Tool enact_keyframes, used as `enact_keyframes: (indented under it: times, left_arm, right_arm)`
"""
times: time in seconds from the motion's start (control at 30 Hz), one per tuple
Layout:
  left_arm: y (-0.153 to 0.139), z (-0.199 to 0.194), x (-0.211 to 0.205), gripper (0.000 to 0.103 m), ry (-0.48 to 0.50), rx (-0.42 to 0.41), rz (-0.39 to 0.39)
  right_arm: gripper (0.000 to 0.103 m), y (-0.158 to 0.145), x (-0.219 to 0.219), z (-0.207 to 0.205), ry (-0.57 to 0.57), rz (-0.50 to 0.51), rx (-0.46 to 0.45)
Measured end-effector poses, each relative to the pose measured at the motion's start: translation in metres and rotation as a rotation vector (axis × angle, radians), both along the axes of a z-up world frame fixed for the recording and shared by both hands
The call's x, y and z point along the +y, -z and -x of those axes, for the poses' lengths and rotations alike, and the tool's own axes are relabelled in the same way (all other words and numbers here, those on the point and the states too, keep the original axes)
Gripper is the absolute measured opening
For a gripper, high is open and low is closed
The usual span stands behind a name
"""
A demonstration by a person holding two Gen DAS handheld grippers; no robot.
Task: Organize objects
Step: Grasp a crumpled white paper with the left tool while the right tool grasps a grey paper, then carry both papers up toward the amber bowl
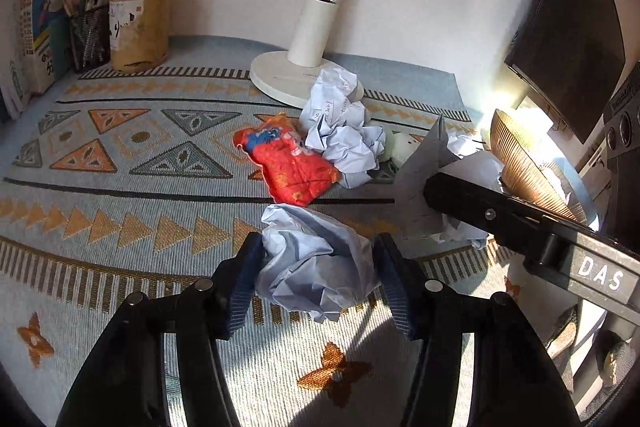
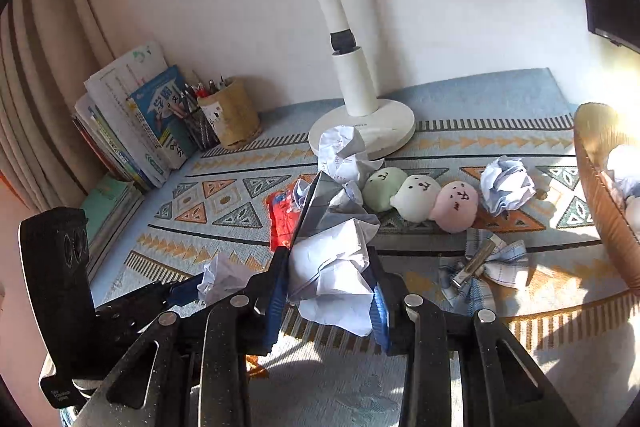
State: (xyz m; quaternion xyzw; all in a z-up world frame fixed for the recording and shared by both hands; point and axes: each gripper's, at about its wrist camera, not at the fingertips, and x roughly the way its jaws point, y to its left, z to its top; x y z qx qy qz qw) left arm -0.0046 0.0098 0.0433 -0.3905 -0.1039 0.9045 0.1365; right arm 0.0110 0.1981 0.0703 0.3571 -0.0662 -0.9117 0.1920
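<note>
My left gripper (image 1: 318,267) is shut on a crumpled paper ball (image 1: 316,263) just above the patterned cloth. My right gripper (image 2: 332,279) is shut on another crumpled paper ball (image 2: 332,267), also low over the cloth; it shows in the left wrist view (image 1: 460,203) beside a round wicker basket (image 1: 524,163). More crumpled paper (image 1: 340,123) lies by a red snack packet (image 1: 288,163). Another paper ball (image 2: 506,185) lies near the basket (image 2: 600,195). Three round plush toys, green (image 2: 380,187), white (image 2: 416,197) and pink (image 2: 458,205), sit in a row.
A white desk lamp (image 2: 362,125) stands at the back. Pen holders (image 1: 138,25) and books (image 2: 120,131) stand at the back left. A checked bow hair clip (image 2: 480,265) lies by the basket. A dark monitor (image 1: 568,39) stands at the right.
</note>
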Motion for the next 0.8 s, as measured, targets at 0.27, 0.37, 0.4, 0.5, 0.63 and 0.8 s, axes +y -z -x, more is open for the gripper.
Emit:
enact_keyframes:
  times: [0.27,0.37,0.4,0.5,0.63,0.8]
  left_arm:
    - [-0.01,-0.035,0.042,0.054,0.066,0.065,-0.052]
    - [-0.004,-0.038,0.06,0.054,0.068,0.083,0.001]
    - [-0.005,-0.039,0.063,0.054,0.066,0.094,0.029]
    - [-0.004,-0.042,0.063,0.054,0.068,0.107,0.034]
    - [0.0,-0.038,0.064,0.054,0.068,0.079,0.04]
    - [0.0,-0.039,0.066,0.055,0.079,0.087,0.051]
  right_arm:
    - [0.036,0.038,0.048,-0.054,0.08,-0.153,0.002]
    - [0.036,0.045,0.053,-0.053,0.079,-0.143,0.008]
    - [0.04,0.043,0.055,-0.054,0.086,-0.139,0.019]
    - [0.061,0.048,0.062,-0.049,0.095,-0.11,-0.018]
    - [0.064,0.047,0.065,-0.051,0.089,-0.092,-0.019]
    - [0.064,0.049,0.062,-0.05,0.097,-0.106,-0.031]
